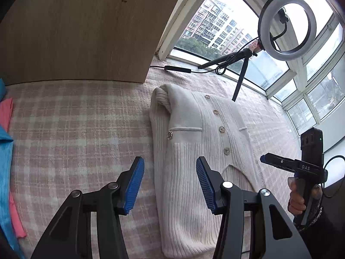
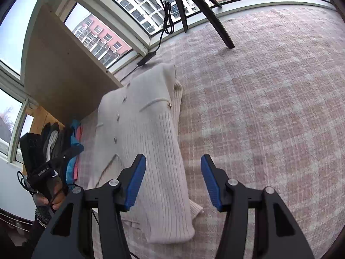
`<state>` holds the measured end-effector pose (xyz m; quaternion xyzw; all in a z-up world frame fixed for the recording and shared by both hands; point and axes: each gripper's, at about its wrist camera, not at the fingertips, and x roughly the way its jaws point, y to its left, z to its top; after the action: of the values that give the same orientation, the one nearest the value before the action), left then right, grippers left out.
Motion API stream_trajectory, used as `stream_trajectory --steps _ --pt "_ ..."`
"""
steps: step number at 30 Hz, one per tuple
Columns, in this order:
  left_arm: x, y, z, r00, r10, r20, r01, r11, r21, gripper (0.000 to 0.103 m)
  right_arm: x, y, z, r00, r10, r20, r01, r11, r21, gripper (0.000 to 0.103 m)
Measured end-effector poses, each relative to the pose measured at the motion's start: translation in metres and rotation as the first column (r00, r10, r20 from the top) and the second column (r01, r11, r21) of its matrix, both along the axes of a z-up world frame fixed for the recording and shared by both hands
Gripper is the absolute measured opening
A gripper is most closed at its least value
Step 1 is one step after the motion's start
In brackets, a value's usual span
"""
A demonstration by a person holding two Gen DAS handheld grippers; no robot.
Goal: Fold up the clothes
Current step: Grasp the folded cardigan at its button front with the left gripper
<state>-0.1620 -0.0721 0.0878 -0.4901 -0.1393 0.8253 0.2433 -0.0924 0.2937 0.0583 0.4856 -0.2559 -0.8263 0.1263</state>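
Lengthwise, the cream ribbed cardigan [image 1: 194,142] lies on the pink plaid blanket [image 1: 75,129], collar far, hem nearest. Left tool [image 1: 170,183] and right tool [image 2: 173,181], both released and empty, flank its two long edges.

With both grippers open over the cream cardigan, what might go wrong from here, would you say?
1. The cardigan has sleeves folded in along both edges; a pinch there may catch only the top layer and undo them.
2. The ring light's tripod and cable sit just beyond the collar, so a lifted fold could snag them.
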Motion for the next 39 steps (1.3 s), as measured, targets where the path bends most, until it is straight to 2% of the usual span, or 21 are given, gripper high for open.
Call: stream_trajectory --steps 2,4,7,10,12,15,20,26,30,35,38,39 --pt "-0.009 0.004 -0.008 1.0 -0.007 0.025 0.007 1.0 0.0 0.048 -0.009 -0.009 0.011 0.999 0.026 -0.02 -0.025 0.999 0.036 0.053" --pt "-0.015 0.008 -0.017 0.999 -0.016 0.049 0.016 1.0 -0.002 0.048 -0.021 -0.017 0.014 0.998 0.055 -0.029 -0.051 0.992 0.119 0.057" --pt "-0.015 0.011 -0.025 0.998 -0.022 0.063 0.022 1.0 -0.009 0.048 -0.034 -0.019 -0.001 0.996 0.082 0.028 -0.085 0.979 0.184 0.061" --pt "-0.011 0.012 -0.028 0.998 -0.024 0.063 0.025 1.0 -0.017 0.048 -0.036 -0.008 -0.022 0.995 0.061 0.085 -0.074 0.984 0.161 0.061" --pt "-0.008 0.011 -0.03 0.998 -0.014 0.066 0.015 1.0 -0.012 0.048 -0.033 0.001 -0.032 0.995 0.041 0.094 -0.051 0.993 0.102 0.061" --pt "-0.005 0.013 -0.034 0.997 -0.013 0.072 0.013 1.0 -0.001 0.049 -0.027 0.009 -0.04 0.996 0.026 0.082 -0.028 0.999 0.018 0.061" --pt "-0.007 0.015 -0.043 0.993 -0.012 0.114 0.008 0.999 0.036 0.049 -0.021 0.008 -0.044 0.998 0.035 0.055 -0.032 0.997 -0.071 0.061" --pt "-0.006 0.016 -0.045 0.993 -0.007 0.114 0.002 0.999 0.047 0.05 -0.02 -0.008 -0.043 0.994 0.106 0.025 -0.105 0.993 -0.05 0.061" --pt "-0.005 0.018 -0.046 0.993 -0.025 0.118 0.017 0.998 0.068 0.049 -0.02 -0.013 -0.045 0.989 0.143 0.04 -0.138 0.985 -0.103 0.061" --pt "-0.004 0.03 -0.045 0.993 -0.055 0.106 0.049 0.997 0.057 0.049 -0.025 -0.041 -0.042 0.971 0.235 0.043 -0.234 0.972 -0.03 0.059" --pt "-0.003 0.037 -0.044 0.993 -0.061 0.098 0.057 0.998 0.041 0.043 -0.027 -0.051 -0.042 0.969 0.241 0.047 -0.242 0.97 0.002 0.047" --pt "-0.003 0.039 -0.044 0.993 -0.063 0.097 0.058 0.997 0.046 0.035 -0.027 -0.051 -0.043 0.971 0.235 0.05 -0.235 0.972 -0.007 0.043"
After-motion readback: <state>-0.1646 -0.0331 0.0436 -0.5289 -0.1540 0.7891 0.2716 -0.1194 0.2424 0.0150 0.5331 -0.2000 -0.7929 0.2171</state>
